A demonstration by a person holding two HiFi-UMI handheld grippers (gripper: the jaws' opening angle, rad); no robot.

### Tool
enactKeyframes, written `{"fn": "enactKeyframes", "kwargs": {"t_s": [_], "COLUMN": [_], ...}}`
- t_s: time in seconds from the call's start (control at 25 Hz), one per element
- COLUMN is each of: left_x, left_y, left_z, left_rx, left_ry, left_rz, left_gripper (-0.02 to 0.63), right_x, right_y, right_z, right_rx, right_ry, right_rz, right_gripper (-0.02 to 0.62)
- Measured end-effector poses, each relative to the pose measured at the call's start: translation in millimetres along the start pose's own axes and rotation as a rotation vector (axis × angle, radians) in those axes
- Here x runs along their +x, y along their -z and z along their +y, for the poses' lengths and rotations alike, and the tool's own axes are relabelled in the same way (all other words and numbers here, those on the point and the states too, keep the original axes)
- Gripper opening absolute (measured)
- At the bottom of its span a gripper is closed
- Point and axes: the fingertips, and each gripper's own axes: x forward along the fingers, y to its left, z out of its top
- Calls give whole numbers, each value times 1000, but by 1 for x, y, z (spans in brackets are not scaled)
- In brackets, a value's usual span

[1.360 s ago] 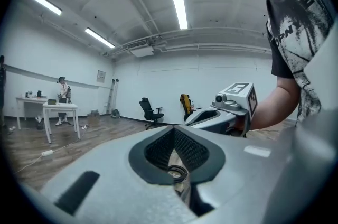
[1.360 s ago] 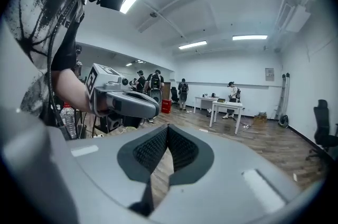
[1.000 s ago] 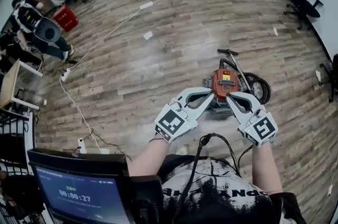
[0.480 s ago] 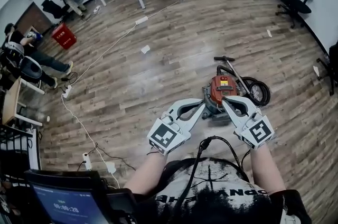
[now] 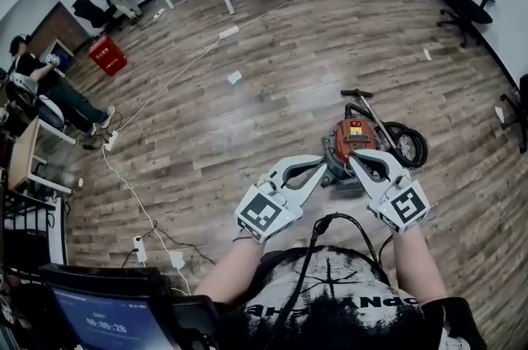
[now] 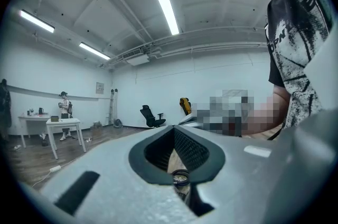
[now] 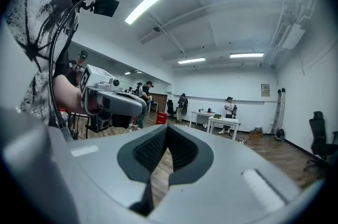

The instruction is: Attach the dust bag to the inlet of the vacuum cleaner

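Both grippers are held level in front of the person. The left gripper [image 5: 320,165] and the right gripper [image 5: 356,160] have their fingers clenched, pad against pad, on nothing; each gripper view shows only floor and room past its own tips.

The vacuum cleaner [image 5: 353,138], a red-orange body on the wooden floor [image 5: 247,117], lies just beyond the fingertips and between the two pairs in the head view. Its black hose coil [image 5: 406,144] is off to the right fingers' side, and a thin handle [image 5: 356,93] lies farther out. No view shows the dust bag clearly, and the inlet cannot be made out.

In my judgement this scene fits two stages: a bag that has yet to be fetched and pushed onto the inlet, or one that is already seated and let go. In either case the sound course is to get the inlet into plain view and see whether a collar sits square on it. The fingers should also stay clear of the hose and handle.

A yellow label [image 5: 355,128] sits on the vacuum's top, with print too small to read. The screen [image 5: 111,323], nearer than the left fingers, shows clock-like digits too blurred to trust. The shirt print is only partly legible.
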Motion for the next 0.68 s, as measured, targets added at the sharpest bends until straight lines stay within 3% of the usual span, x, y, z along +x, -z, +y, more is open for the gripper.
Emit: {"fn": "enactKeyframes", "kwargs": {"t_s": [0.68], "left_x": [-12], "left_y": [12], "left_z": [7], "left_rx": [-13], "left_ry": [-35], "left_rz": [27], "left_gripper": [2], "right_x": [13], "right_y": [3], "right_z": [16], "right_rx": [-56], "right_ry": [-63], "right_rz": [40], "right_gripper": [6]}}
